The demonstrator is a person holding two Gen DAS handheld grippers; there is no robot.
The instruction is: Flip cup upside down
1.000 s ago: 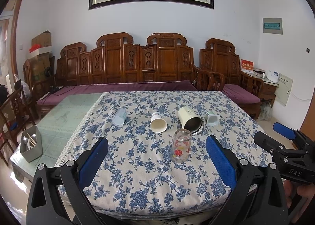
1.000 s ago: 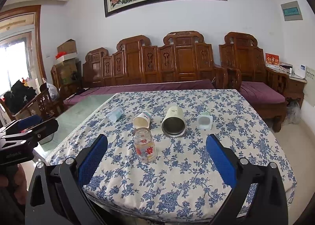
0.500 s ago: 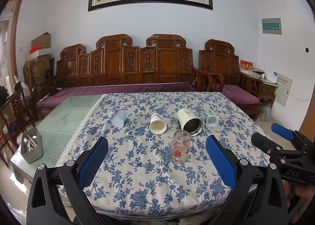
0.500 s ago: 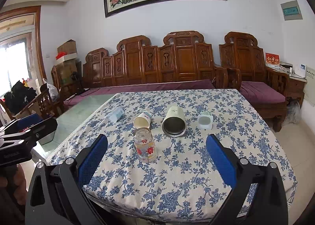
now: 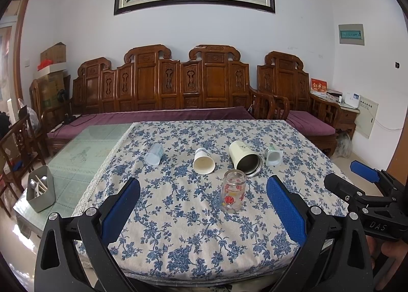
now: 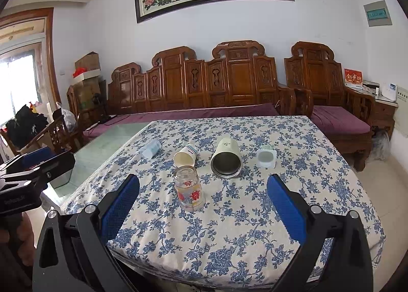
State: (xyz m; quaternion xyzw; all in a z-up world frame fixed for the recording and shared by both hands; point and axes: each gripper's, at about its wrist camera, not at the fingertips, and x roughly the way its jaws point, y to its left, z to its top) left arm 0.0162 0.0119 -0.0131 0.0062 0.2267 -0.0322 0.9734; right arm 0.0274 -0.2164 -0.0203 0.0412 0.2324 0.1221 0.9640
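A clear glass cup [image 5: 233, 191] with red and yellow print stands on the blue-flowered tablecloth [image 5: 178, 215], wider end down; it also shows in the right wrist view [image 6: 190, 188]. Behind it lie a paper cup [image 5: 203, 161] [image 6: 185, 156], a cream steel tumbler [image 5: 245, 159] [image 6: 226, 158], a pale blue cup [image 5: 153, 154] [image 6: 151, 148] and a small white cup [image 5: 273, 156] [image 6: 266, 156], all on their sides. My left gripper [image 5: 202, 205] is open and empty, short of the glass. My right gripper [image 6: 202, 205] is open and empty, also short of it.
A grey cutlery holder [image 5: 40, 188] stands on the bare glass tabletop [image 5: 84, 149] at the left. A carved wooden sofa [image 5: 178, 87] with purple cushions runs behind the table. The right gripper shows at the right edge of the left wrist view [image 5: 367, 190].
Both views have pulled back very slightly from the table. The cups have not moved and both grippers stay open.
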